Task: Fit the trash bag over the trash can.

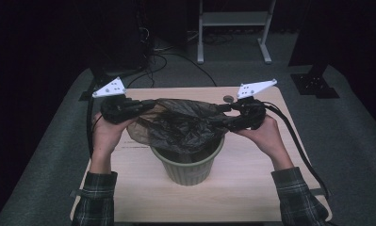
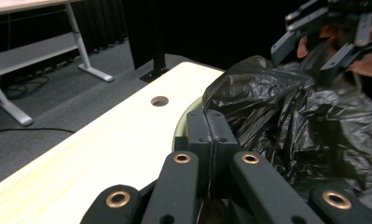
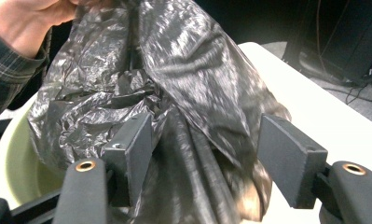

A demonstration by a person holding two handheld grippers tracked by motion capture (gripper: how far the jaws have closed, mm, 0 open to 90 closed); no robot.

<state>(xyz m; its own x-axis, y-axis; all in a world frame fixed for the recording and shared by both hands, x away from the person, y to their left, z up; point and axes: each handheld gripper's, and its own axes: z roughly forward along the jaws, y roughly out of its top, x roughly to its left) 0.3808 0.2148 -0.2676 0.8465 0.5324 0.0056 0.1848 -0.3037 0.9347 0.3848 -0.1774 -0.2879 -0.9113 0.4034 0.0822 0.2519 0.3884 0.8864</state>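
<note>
Stretching the bin bag [image 1: 185, 123] over the green bin [image 1: 188, 165]: left gripper [image 2: 207, 135] clamped on its rim, right gripper [image 3: 207, 154] wide around a fold—pull evenly.

Pale wooden table [image 1: 251, 179] with a round hole [image 2: 159, 101], grey carpet [image 1: 355, 141], white desk frame [image 1: 232, 19] behind.

I'm seeing my left gripper [image 2: 210, 140] pinching the black bag [image 2: 286, 126], jaws closed on its edge, while the right gripper [image 2: 330, 35] is hovering beyond above the pale surface [image 2: 104, 144].
</note>
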